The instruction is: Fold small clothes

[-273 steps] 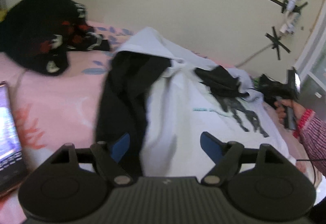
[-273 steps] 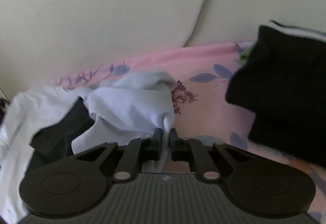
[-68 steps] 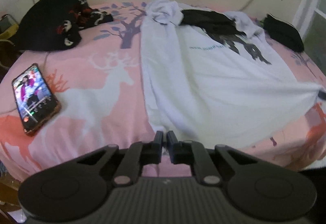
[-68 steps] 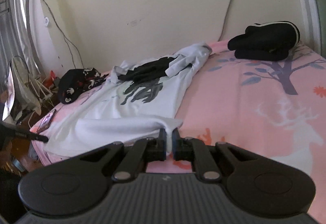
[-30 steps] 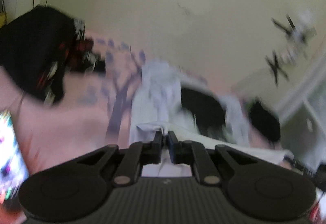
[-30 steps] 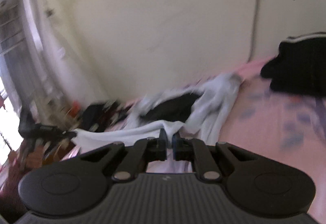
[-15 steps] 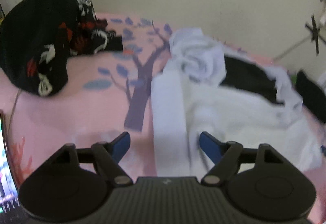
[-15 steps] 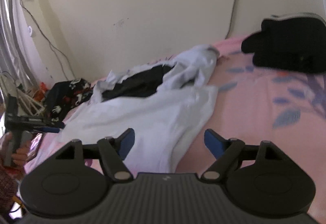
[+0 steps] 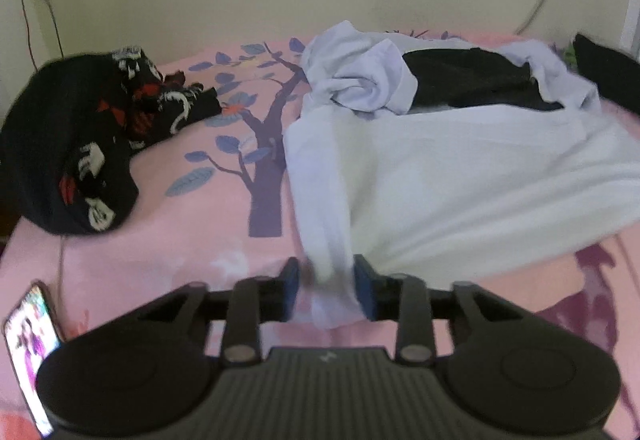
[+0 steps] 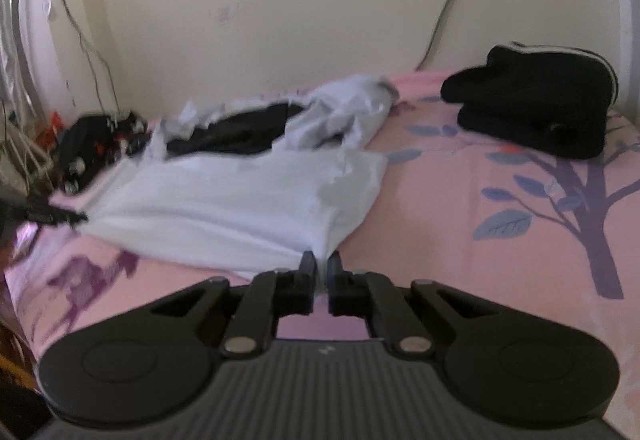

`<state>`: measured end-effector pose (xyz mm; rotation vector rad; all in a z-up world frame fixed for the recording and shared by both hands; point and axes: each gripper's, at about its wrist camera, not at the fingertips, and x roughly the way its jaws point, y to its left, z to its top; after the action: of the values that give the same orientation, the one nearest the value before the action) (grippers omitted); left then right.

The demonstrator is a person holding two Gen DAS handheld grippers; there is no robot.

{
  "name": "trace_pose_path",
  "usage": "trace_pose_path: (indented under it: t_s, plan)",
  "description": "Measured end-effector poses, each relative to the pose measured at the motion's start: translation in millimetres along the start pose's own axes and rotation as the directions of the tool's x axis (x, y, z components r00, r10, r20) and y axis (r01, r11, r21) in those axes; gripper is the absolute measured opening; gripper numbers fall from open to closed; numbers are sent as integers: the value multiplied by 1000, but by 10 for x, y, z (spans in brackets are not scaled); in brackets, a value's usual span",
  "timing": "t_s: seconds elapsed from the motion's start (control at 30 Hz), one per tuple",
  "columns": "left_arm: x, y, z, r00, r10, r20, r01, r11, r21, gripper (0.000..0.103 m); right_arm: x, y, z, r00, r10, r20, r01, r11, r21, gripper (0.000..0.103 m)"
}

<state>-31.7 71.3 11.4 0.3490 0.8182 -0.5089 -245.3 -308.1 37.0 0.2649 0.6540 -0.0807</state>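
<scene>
Left wrist view: my left gripper [image 9: 326, 290] had just been closing its jaws, and a bunched corner of the white T-shirt [image 9: 460, 176] lay between the blue pads; whether they already pinched it I could not tell. The shirt lay on the pink bedsheet [image 9: 180, 240], folded once on itself, with a black garment [image 9: 468, 82] lying by its crumpled collar end; the fold looked to me about half done, with smoothing and further folds left. In the right wrist view, my right gripper [image 10: 322, 274] was clamped on the shirt's near corner. I counted one white shirt, one dark patterned heap [image 9: 76, 144], one folded black pile [image 10: 536, 108], one phone [image 9: 28, 336], two grippers.
</scene>
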Motion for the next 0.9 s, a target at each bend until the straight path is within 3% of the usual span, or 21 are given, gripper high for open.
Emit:
trace_pose_path:
  t_s: [0.03,0.13,0.27,0.4,0.5,0.63,0.73,0.9]
  plan:
    - [-5,-3,12,1000,15,-7,-15,1000,20,47,26,28,-18,1000,-24,-13,23,999,-22,1]
    - [-93,35,88,1000,4,-12,-3,999,53,48,-63,-4,67,1000,-14,3,14,999,-32,32]
    - [-273,156,524,997,12,76,-16,998,59,48,-247,-176,535,995,7,97,-7,1000,1,32]
    - [-191,220,1319,985,-27,171,23,999,24,63,-69,-296,1146,990,33,140,-33,999,-6,39]
    - [195,200,1971,985,-68,162,71,997,-17,67,344,-359,1594,990,60,128,-58,998,-21,42]
    - [981,12,2648,992,-77,97,80,996,-34,85,1102,-436,2064,993,88,73,-88,996,1,45]
    - [1536,-157,2894,996,-85,20,85,996,-38,93,1731,-451,2291,994,109,16,-110,994,9,47]
    - [2223,-398,2998,991,-101,-85,100,995,-16,95,2714,-352,2470,984,149,-98,-149,989,-1,48]
